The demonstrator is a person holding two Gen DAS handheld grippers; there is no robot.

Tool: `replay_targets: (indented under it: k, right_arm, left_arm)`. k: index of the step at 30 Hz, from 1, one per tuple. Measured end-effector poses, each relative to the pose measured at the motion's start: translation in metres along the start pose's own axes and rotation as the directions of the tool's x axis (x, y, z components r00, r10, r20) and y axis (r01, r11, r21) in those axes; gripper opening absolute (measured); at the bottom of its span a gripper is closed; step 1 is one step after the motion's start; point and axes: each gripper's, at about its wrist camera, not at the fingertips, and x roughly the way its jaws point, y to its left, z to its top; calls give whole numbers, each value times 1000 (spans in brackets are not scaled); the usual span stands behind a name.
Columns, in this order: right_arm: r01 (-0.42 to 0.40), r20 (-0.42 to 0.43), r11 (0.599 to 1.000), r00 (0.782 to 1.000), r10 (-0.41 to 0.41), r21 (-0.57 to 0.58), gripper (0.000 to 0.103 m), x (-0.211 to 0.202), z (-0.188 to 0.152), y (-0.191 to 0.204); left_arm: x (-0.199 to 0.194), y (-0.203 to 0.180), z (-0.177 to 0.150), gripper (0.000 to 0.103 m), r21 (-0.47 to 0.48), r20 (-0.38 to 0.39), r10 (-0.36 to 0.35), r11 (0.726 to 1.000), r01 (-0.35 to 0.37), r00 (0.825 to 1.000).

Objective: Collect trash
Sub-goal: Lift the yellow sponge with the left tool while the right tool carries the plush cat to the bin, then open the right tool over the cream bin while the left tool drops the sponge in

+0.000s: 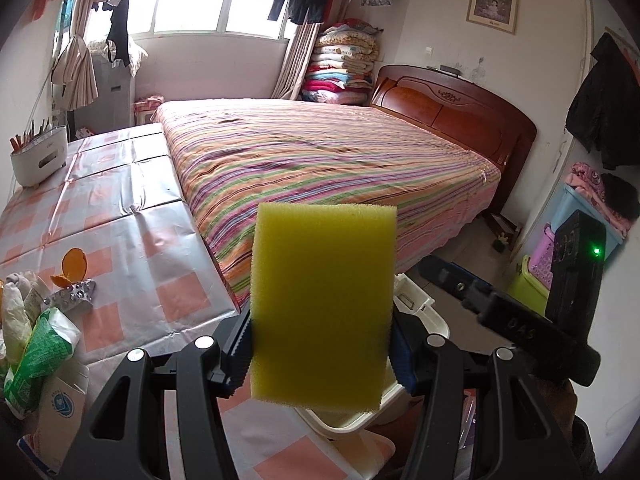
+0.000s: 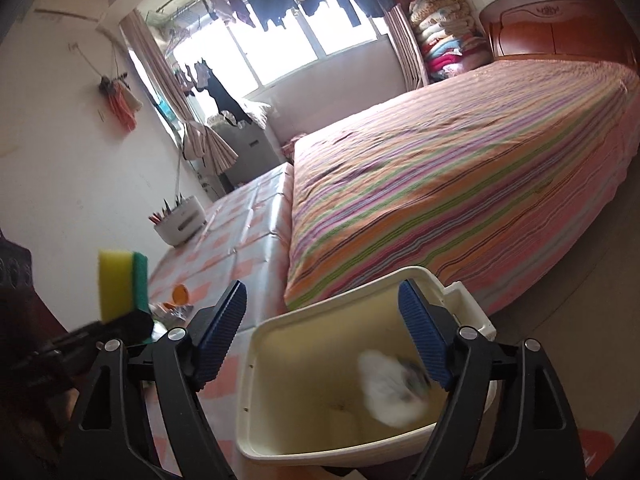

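Bedroom, checked table [image 1: 132, 216] frame left | left gripper [image 1: 322, 344] pinches sponge [image 1: 324, 300] centre | right gripper [image 2: 324, 336] spread over bin [image 2: 320, 392], blurred white trash [image 2: 394, 388] inside

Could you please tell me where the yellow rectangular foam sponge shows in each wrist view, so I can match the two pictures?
Left wrist view: the yellow rectangular foam sponge fills the lower centre, clamped between the left gripper's blue pads.
Right wrist view: it stands at the left edge, its green scouring side showing.
Shared landmark: the white oval holder of pencils on the checked tablecloth.
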Motion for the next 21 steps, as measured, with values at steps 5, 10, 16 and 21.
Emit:
replay_targets:
  k: [5,10,16,21]
  right_arm:
    - [2,65,1000,998,-2,4,77,-13,4,0]
    - [16,130,1000,991,-19,24,77,-25,8,-3]
    - [31,188,997,981,-45,73,77,-34,13,-13]
    - [35,197,997,979,-49,74,78,-35,13,-13]
  left_arm:
    - [7,2,-2,55,-1,-22,-1,1000,1,1000]
    - [16,-1,-6,56,13,-45,-1,1000,2,999]
    - [33,-4,-11,56,23,-91,0,1000,2,996]
    - [42,-10,-15,56,43,-124,-3,999,8,992]
